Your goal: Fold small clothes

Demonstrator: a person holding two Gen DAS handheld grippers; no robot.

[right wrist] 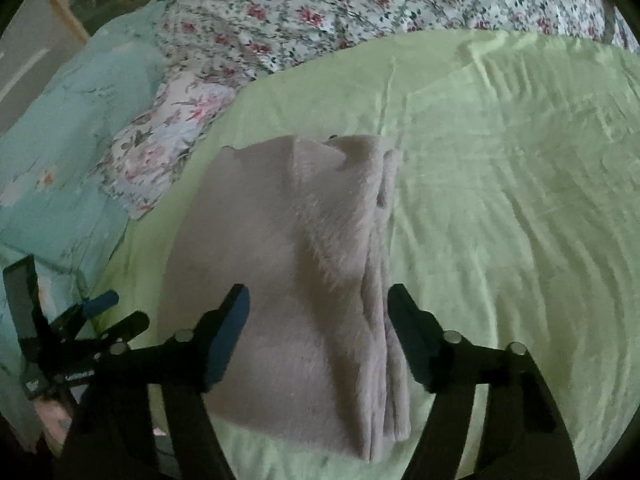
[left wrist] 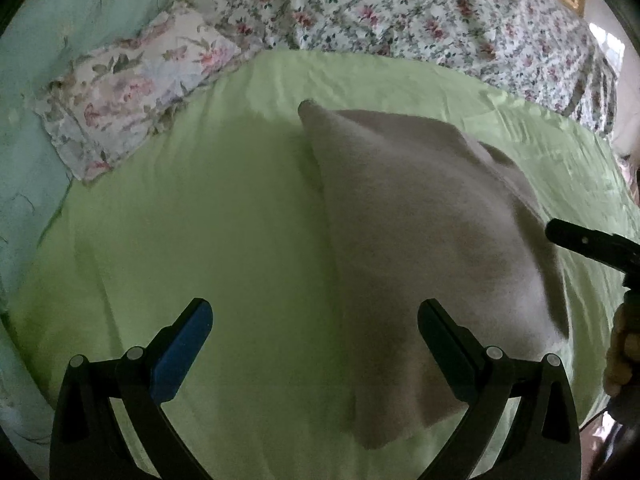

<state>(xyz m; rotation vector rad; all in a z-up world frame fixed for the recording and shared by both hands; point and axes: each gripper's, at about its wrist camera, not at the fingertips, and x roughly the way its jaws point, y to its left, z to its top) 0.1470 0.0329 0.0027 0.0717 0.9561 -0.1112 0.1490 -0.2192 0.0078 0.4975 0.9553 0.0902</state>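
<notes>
A small beige fuzzy garment [left wrist: 424, 240] lies folded on the light green sheet [left wrist: 220, 208]; it also shows in the right wrist view [right wrist: 304, 272], with stacked folded edges along its right side. My left gripper [left wrist: 314, 320] is open and empty, hovering over the garment's left edge. My right gripper [right wrist: 318, 312] is open and empty above the garment's near half. The right gripper shows at the right edge of the left wrist view [left wrist: 588, 242], and the left gripper at the lower left of the right wrist view [right wrist: 80, 328].
A floral pillow [left wrist: 132, 92] lies to the left on a pale teal cover [left wrist: 48, 40]. A floral quilt [left wrist: 400, 12] runs along the far side. The green sheet [right wrist: 520, 200] extends to the right of the garment.
</notes>
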